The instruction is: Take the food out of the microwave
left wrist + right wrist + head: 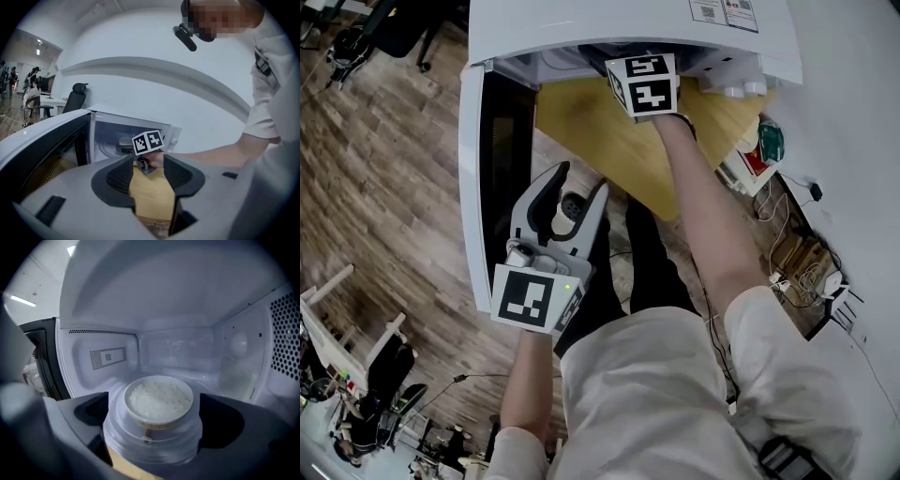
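Nearest to the person, the left gripper (579, 187) is held low beside the opened door (502, 178). Its jaws are wide apart and nothing is taken between them; only the yellow table (609, 150) is seen through the gap. Farther forward, the right gripper (153, 404) is reached into the microwave (581, 28), and its jaws are pressed on the two sides of the container of rice (154, 437) — a clear plastic tub with white rice seen in its top. The tub is found at the front of the cavity, close to the mouth; whether it is lifted or resting on the cavity floor cannot be told.

So the opening of the door is judged as done and the grasp as made, while the drawing out and the setting down are left. Behind the tub the cavity is bare up to the back wall (178, 348). The way out does not look blocked — only the door at the left and the upper edge of the opening are to be cleared. Beyond the table, cables (787, 244) are lying on the floor (384, 169).
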